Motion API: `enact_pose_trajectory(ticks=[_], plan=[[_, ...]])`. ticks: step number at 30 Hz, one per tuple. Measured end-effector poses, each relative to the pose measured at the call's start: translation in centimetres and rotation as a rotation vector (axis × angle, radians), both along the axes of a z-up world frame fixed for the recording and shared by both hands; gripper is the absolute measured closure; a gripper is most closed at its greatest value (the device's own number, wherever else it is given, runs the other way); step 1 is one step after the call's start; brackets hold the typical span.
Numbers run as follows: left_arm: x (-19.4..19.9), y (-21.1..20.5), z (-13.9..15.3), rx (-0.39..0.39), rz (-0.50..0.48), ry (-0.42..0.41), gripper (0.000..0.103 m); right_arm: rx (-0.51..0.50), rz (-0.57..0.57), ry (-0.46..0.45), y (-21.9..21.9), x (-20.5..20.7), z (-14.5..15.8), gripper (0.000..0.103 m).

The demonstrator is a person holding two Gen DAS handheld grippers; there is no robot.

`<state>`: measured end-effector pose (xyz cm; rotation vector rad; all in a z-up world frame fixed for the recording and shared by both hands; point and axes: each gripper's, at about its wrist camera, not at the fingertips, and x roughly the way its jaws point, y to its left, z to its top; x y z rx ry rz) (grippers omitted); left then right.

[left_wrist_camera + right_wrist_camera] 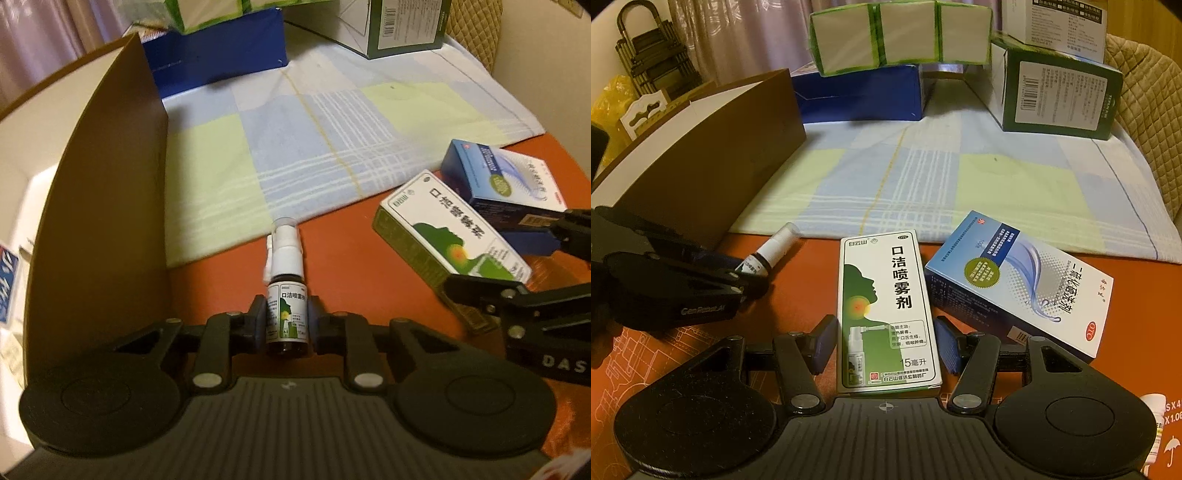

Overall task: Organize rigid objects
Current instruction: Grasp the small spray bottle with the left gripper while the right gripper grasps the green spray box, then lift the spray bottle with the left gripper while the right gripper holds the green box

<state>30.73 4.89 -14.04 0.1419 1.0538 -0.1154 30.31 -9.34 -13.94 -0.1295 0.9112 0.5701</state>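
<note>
On the orange surface (351, 236), the left gripper (287, 317) has its jaws clenched on a small spray bottle (286, 295), pads pressed to either side of its labelled body; the bottle's white nozzle points away toward a checked cloth (314, 129); a tall brown box (107, 206) stands just to the left. Beside it, the right gripper (886, 341) straddles a green-and-white spray carton (886, 310) lying flat; its blue pads (827, 341) stand slightly clear of the carton's long edges, jaws released. Just right of that carton lies a blue-and-white medicine box (1023, 284), angled, one corner near the carton. At the back of the cloth sit a blue box (860, 94), green-edged packs (901, 33) stacked on it, and a dark green carton (1056, 96).
</note>
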Motion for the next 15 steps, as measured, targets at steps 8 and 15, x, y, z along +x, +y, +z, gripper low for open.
enact_pose_trajectory(ticks=[8,15], plan=[[-2.5,0.8,0.2,-0.119,0.073,0.052,0.084,-0.002,0.036,0.014,0.0,-1.0,0.1,0.049],[-5.5,1.3,0.5,-0.179,0.109,0.092,0.084,-0.004,0.092,0.04,-0.3,-3.1,0.3,0.049]])
